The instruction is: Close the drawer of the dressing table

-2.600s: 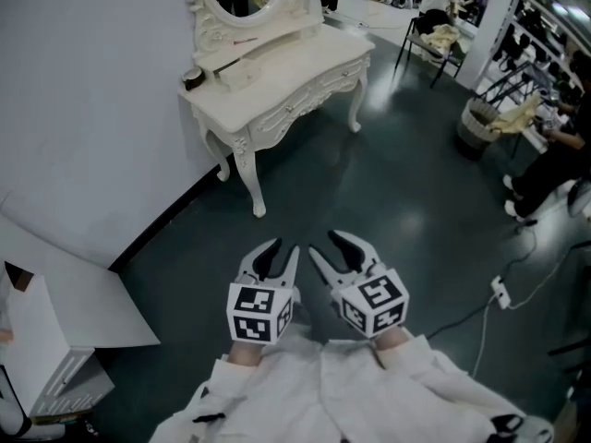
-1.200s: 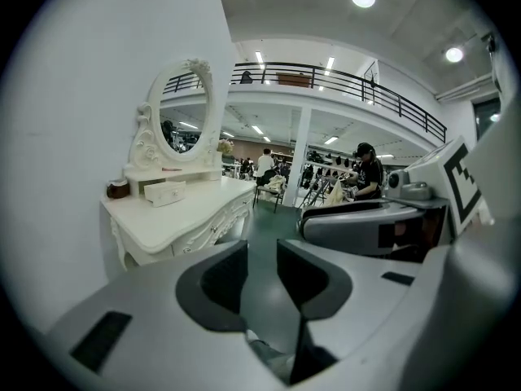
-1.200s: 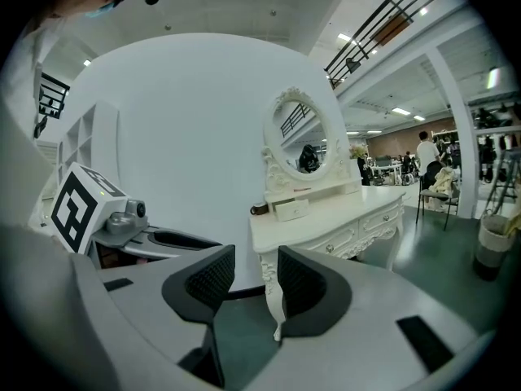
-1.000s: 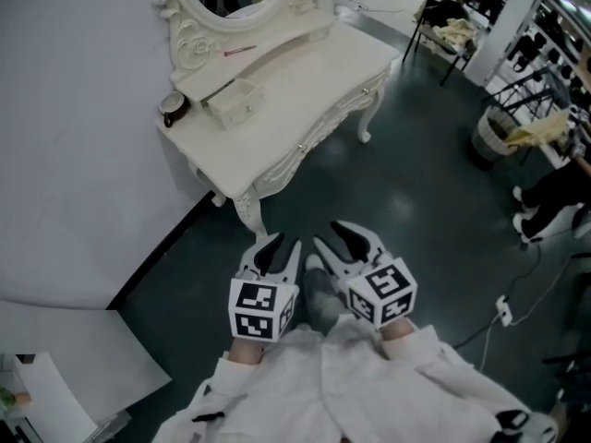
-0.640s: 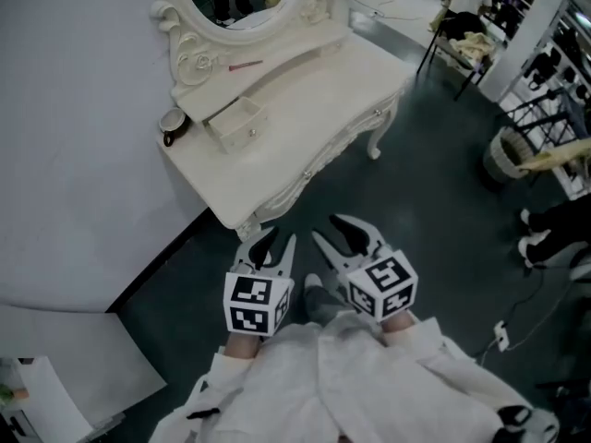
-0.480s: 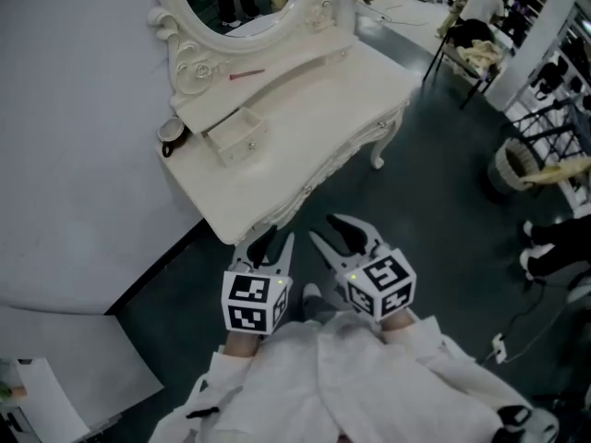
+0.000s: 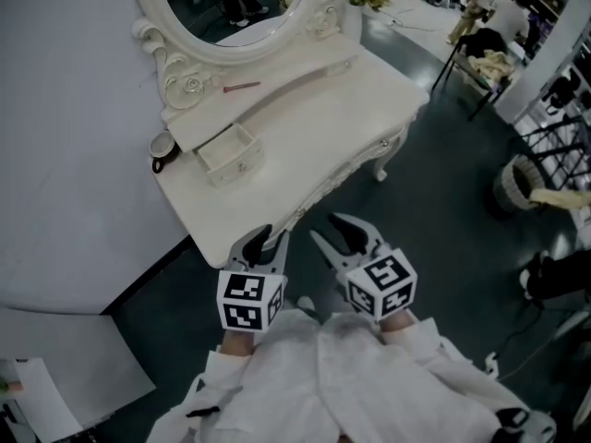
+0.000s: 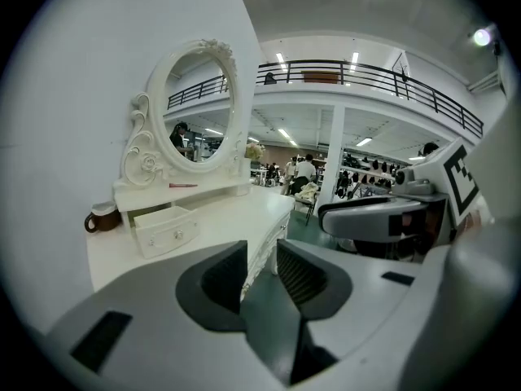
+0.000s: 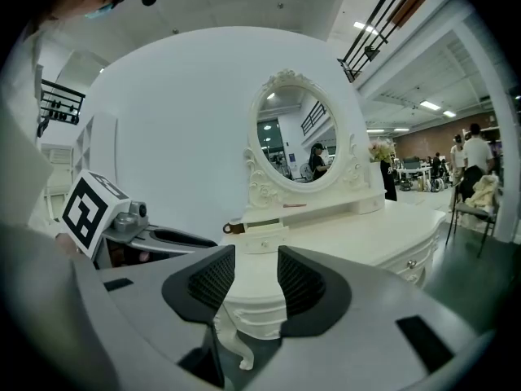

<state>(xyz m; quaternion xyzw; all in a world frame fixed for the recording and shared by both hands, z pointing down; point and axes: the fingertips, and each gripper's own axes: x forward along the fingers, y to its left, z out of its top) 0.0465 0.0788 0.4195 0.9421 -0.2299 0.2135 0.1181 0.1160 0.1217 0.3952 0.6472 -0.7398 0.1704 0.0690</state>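
A white dressing table (image 7: 314, 127) with an oval mirror (image 7: 226, 7) stands against the wall. Its small upper drawer (image 7: 226, 152) is pulled out over the tabletop, under the mirror shelf at the left. The drawer (image 8: 167, 228) also shows in the left gripper view, and the drawer (image 9: 264, 241) in the right gripper view. My left gripper (image 7: 261, 245) hangs at the table's near corner, open and empty. My right gripper (image 7: 343, 235) is beside it over the dark floor, open too. Both are well short of the drawer.
A brown mug (image 7: 162, 146) sits on the table left of the drawer, and a red pen (image 7: 240, 87) lies on the mirror shelf. A chair with clothes (image 7: 480, 49) and a basket (image 7: 522, 178) stand at the right. A white board (image 7: 55, 358) lies at bottom left.
The table has come nearer in the head view. Both grippers have moved forward together to its near corner, with their jaws unchanged.
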